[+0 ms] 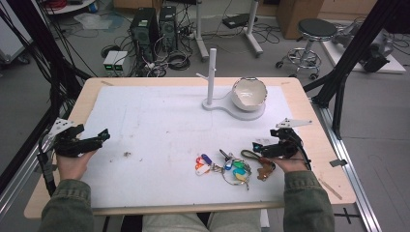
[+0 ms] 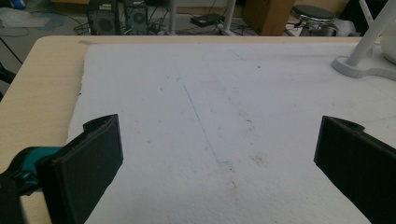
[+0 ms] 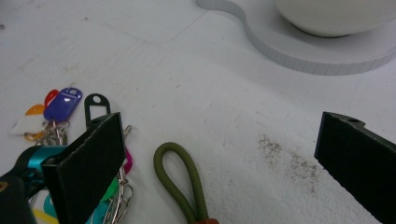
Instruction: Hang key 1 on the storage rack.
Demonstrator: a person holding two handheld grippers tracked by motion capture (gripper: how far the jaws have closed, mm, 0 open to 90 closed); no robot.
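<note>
Key bunch (image 1: 227,166) on mat, right gripper (image 1: 265,147) low beside it, jaws wide

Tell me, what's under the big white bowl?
The white bowl sits on the round end of a flat white stand, which also carries an upright peg. The stand lies on the white mat. The spot beneath the bowl is covered.

Above me, the high view looks forward and down over the whole table (image 1: 309,121). My gripper views skim it closely; both catch the stand (image 2: 364,70).
</note>
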